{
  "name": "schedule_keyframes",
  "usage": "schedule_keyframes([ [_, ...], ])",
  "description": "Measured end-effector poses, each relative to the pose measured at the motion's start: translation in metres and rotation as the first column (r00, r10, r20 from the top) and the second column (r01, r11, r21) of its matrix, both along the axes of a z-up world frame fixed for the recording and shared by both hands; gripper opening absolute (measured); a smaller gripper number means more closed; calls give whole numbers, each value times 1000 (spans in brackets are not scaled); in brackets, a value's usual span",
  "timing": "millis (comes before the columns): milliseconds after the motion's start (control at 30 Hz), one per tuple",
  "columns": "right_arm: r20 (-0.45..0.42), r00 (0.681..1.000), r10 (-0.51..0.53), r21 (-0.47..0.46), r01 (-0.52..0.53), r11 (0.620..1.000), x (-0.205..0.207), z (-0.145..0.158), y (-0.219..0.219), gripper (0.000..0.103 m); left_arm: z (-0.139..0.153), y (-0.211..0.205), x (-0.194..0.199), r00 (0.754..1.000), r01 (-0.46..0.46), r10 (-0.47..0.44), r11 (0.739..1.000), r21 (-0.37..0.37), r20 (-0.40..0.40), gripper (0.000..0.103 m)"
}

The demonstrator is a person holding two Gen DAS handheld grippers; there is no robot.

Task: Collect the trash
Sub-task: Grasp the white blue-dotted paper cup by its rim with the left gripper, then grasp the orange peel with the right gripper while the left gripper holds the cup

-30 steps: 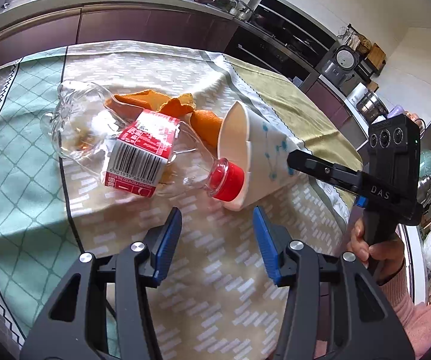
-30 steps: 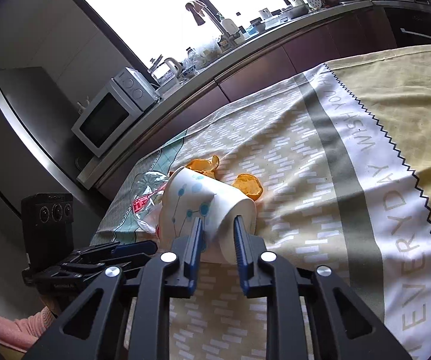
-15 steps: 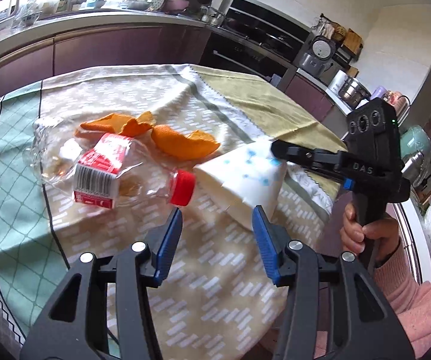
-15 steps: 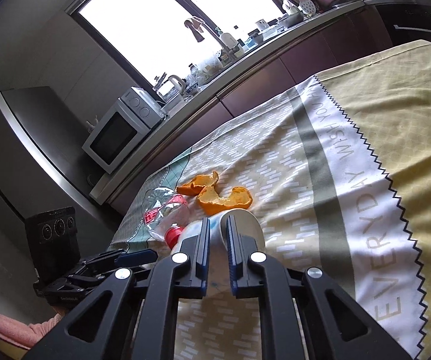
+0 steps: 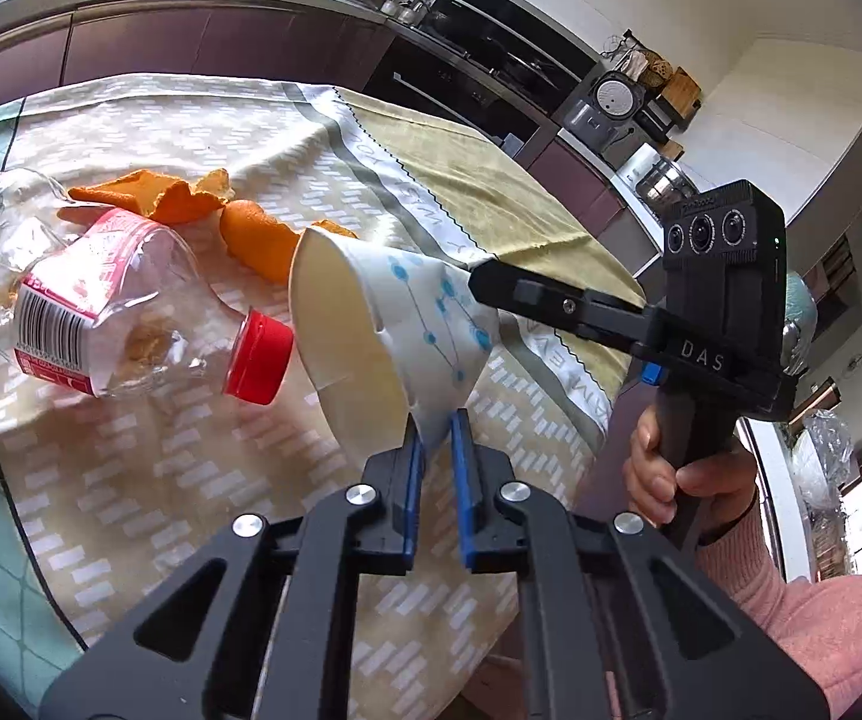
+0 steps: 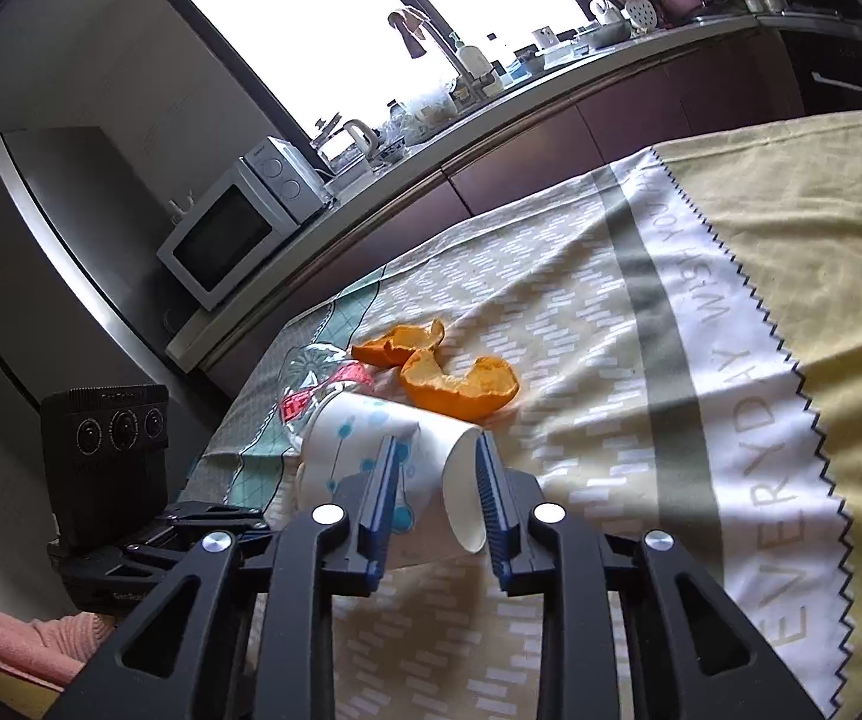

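Left gripper (image 5: 434, 420) is closing, pinching the paper cup (image 5: 395, 324) at its rim; right gripper (image 6: 438, 462) is opening, its fingers straddling the cup's base.

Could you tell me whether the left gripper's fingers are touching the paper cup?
Touching: the left wrist view shows the left gripper closing, its fingers pinching the paper cup at its rim.

One cup (image 5: 383, 312), one bottle (image 5: 101, 312), two peels (image 6: 460, 381).
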State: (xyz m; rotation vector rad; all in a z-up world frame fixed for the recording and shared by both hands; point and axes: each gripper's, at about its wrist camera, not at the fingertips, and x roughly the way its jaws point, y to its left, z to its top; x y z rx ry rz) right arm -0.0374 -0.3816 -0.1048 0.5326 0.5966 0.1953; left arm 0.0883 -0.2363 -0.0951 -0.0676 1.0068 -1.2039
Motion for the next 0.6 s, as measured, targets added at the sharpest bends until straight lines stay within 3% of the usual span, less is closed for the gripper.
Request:
schedule_keyframes([
  [200, -7, 1000, 1, -78, -1, 997, 24, 7, -7, 31, 9, 7, -6, 1000, 17, -17, 1000, -25, 10, 3],
  [367, -42, 997, 59, -137, -64, 988, 46, 3, 7, 31, 24, 28, -26, 996, 42, -40, 999, -23, 80, 3],
  [600, -88, 986, 141, -266, -159, 951, 67, 3, 37, 37, 35, 84, -32, 990, -48, 47, 999, 6, 136, 3],
])
